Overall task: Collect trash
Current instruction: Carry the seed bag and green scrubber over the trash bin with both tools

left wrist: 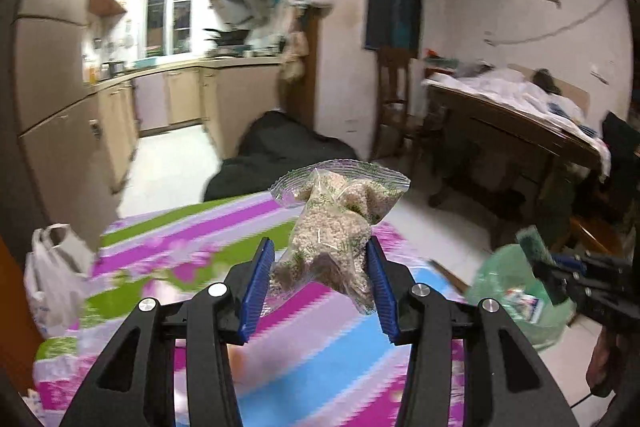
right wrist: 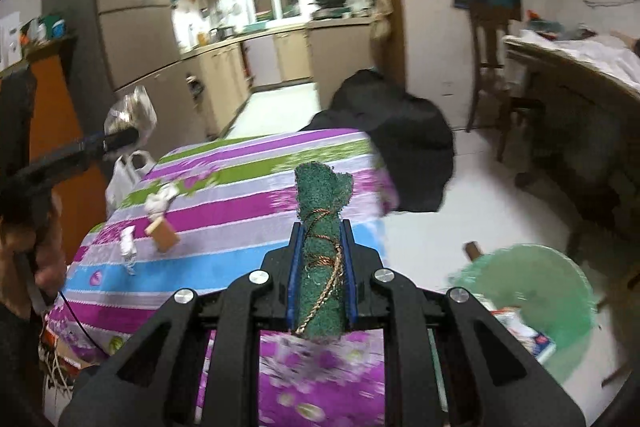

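Observation:
My left gripper [left wrist: 320,247] is shut on a clear zip bag of beige pellets [left wrist: 340,223], held above the striped tablecloth [left wrist: 312,347]. It also shows at the left of the right wrist view [right wrist: 128,119]. My right gripper [right wrist: 320,227] is shut on a rolled green scouring pad [right wrist: 322,259] tied with brown string, held above the table's right edge. It also shows at the right of the left wrist view [left wrist: 536,259]. A green trash bag [right wrist: 532,303] stands open on the floor right of the table, with a packet inside; it also shows in the left wrist view [left wrist: 516,291].
On the tablecloth [right wrist: 240,195] lie crumpled white paper [right wrist: 160,201], a small brown block [right wrist: 162,233] and a white scrap [right wrist: 128,247]. A white plastic bag [left wrist: 56,275] hangs at the table's left. A black bag [right wrist: 400,139] sits on the floor beyond. A wooden table [left wrist: 520,131] stands right.

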Demonstrator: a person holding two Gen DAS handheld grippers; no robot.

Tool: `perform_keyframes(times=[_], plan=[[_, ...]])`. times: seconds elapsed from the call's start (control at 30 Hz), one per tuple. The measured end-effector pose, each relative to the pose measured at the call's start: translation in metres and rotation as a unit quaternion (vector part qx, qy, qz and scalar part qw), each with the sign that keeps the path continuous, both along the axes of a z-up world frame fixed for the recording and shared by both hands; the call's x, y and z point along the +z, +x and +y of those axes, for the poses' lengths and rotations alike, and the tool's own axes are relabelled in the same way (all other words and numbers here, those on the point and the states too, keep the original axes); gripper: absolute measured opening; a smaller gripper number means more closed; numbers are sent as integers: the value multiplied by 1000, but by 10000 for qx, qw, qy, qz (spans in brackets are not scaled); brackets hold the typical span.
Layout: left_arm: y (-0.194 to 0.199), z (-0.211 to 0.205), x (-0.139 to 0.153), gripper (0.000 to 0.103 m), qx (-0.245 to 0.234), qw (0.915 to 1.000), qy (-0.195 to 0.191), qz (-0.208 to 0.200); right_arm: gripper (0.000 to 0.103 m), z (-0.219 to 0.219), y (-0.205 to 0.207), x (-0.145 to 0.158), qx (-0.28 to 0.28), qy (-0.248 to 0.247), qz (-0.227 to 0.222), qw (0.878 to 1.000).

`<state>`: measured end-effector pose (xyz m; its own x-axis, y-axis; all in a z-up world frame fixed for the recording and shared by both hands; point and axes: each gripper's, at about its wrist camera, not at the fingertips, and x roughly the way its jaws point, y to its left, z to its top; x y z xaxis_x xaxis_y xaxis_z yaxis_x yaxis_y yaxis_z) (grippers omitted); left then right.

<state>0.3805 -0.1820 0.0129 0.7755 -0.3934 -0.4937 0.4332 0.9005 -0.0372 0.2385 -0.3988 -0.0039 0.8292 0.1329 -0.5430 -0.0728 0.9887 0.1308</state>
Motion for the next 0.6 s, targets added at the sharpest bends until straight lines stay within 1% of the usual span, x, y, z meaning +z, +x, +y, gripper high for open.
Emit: perform_keyframes(times=[0.17, 0.27, 0.33, 0.43, 0.53, 0.6], plan=[[-23, -77, -13, 48, -583, 9981, -41, 174, 16, -41, -21, 5, -445, -75, -8, 9990], [-36, -123, -19, 48, -921, 9955, -39, 233, 16, -64, -31, 6, -696, -127, 45, 9975], [-46, -156, -21, 48, -1170, 9928, -2, 244, 16, -84, -36, 4, -883, -55, 115, 9960], [-54, -202, -28, 48, -1431, 9891, 37, 352, 16, -114, -42, 1, -1142, 39, 256, 9931], [-55, -249, -37, 47, -1592, 9856, 45, 565, 16, -141, -44, -6, -1356, 117, 456, 9896], [-54, -272, -42, 47, -1660, 9839, 66, 663, 16, -156, -42, -11, -1469, 174, 597, 9872]])
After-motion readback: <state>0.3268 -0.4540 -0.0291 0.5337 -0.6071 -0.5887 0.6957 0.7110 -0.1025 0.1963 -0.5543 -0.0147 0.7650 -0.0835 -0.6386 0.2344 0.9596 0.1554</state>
